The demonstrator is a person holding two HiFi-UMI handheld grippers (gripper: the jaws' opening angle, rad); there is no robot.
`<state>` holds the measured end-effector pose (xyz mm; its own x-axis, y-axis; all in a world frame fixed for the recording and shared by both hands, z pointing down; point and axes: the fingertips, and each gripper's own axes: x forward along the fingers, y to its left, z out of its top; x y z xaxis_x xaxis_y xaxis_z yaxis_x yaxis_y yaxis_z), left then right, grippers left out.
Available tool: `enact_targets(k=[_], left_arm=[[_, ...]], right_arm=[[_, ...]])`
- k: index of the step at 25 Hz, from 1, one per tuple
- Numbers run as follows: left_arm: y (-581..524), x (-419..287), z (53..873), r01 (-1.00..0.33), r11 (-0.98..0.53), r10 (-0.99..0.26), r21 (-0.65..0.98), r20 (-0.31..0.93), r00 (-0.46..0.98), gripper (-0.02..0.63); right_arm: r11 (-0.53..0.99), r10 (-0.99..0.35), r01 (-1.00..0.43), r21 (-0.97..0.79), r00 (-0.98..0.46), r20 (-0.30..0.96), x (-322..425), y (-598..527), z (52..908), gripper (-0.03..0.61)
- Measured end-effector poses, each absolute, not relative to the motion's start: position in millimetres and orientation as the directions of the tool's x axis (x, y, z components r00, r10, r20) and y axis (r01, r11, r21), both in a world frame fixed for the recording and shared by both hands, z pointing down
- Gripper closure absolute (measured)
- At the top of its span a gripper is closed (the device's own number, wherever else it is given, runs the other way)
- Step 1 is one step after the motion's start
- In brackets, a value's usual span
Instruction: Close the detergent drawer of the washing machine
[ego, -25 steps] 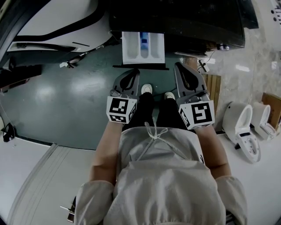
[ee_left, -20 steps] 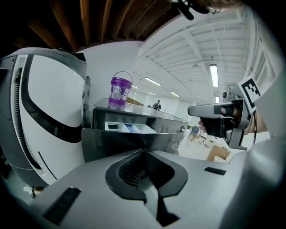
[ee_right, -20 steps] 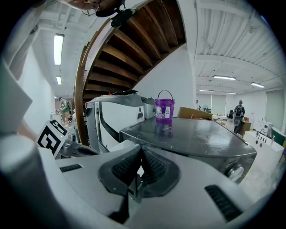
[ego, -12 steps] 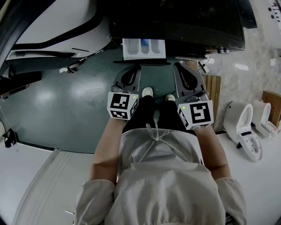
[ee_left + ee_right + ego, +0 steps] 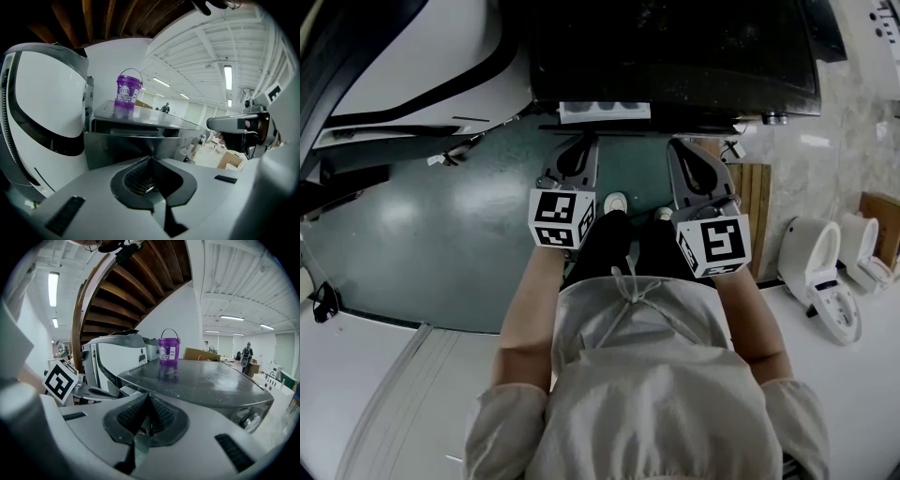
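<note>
**Drawer nearly home: last push is pending**

The detergent drawer (image 5: 605, 112) is sitting at the front edge of the washing machine (image 5: 675, 47), toward its left corner. It is showing only a thin pale strip of tray beyond the dark top, so I judge it to be almost shut but not flush.

You are holding the left claw (image 5: 584, 141) with its tips right at the drawer's front panel. In the left gripper view that panel is filling the space just past the left claw (image 5: 149, 159), though I cannot tell whether it is truly touching. Its jaws are pressed together with nothing between them. The right claw (image 5: 680, 146) is hanging just beside the drawer's right end, in front of the machine. Its jaws are likewise pressed together and carrying nothing, as the right gripper view is showing at the right claw (image 5: 147, 398).

The step in hand appears to be the closing push itself. The next move is calling for a short, straight shove along the drawer's run, keeping the tips square on the panel so they are not sliding off.

A purple bucket (image 5: 168, 348) is standing on the machine's top near the far edge, well clear. The green floor (image 5: 441, 216) is lying beneath you.
</note>
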<state>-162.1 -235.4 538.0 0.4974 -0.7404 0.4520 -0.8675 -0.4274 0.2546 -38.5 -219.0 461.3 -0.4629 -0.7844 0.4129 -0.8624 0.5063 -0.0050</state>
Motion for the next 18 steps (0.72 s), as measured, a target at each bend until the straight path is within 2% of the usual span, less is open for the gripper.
enact_targets(k=[18], left_arm=[[-277,-163,538,-0.882,-0.381,-0.743,0.278,0.475,0.471,0.595]], right_arm=[[0.507,-0.769,-0.862,-0.028,-0.467,0.437,-37,-247,469,0.572]])
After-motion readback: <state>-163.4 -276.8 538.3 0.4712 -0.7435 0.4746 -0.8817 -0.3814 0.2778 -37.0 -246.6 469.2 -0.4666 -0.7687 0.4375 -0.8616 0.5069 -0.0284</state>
